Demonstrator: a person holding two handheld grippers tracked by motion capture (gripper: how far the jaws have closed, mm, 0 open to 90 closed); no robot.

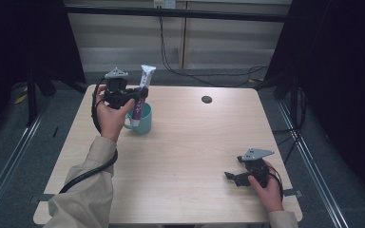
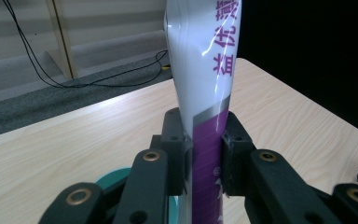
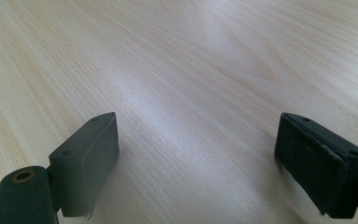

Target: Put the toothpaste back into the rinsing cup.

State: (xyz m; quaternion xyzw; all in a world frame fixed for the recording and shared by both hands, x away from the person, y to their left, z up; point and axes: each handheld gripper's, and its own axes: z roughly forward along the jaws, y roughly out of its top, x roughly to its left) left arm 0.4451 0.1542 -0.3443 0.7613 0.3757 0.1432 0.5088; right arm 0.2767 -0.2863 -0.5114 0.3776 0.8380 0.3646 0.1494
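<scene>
We see our left gripper [image 2: 204, 151] clamped on an upright white-and-purple tube [image 2: 205, 84] above a teal cup [image 2: 114, 179] on the wooden table [image 2: 74, 144].

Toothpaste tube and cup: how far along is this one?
Done: the left gripper is shut on the toothpaste tube and holds it upright over the teal cup. In hand: whether the tube's lower end is inside the cup cannot be told. Left: releasing it. The right gripper rests open on the table.
</scene>
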